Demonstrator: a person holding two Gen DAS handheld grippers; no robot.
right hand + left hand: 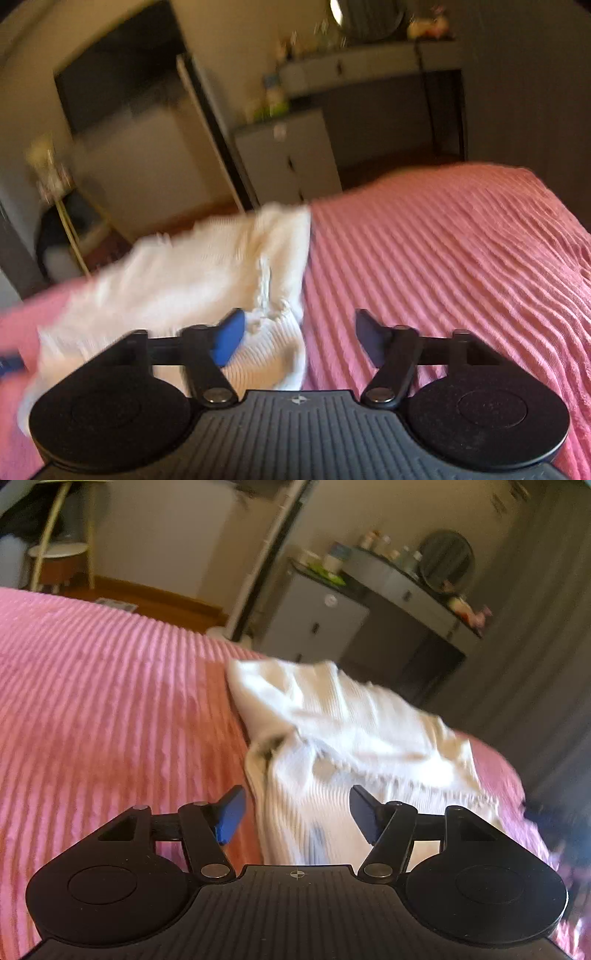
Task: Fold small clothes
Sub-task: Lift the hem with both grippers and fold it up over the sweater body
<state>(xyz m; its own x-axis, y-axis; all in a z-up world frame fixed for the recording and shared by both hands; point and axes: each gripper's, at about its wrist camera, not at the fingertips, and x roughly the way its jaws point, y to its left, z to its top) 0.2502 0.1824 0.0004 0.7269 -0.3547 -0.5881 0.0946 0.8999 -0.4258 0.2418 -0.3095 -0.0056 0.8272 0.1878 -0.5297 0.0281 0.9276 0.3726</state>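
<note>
Two grippers hover over a bed spread with a pink ribbed bedspread (92,686); one white knit garment (343,731) lies rumpled on it, near the bed's far edge; both views are smeared by blur, the right one more so. From the left wrist view, the left gripper (297,814) has its blue-padded fingers (231,818) spread apart with nothing between them; the near ribbed end of the garment sits in the gap ahead of them, though whether the pads touch the cloth cannot be told. From the right wrist view, the right gripper (299,338) likewise has its fingers parted and grasps nothing; its left pad (229,341) overlaps the garment's (192,273) ribbed corner, while the other pad is over bare bedspread (443,258). Beyond the bed stand a pale cabinet (314,624) and a dark desk (410,602) carrying bottles and a round mirror (445,559).
</note>
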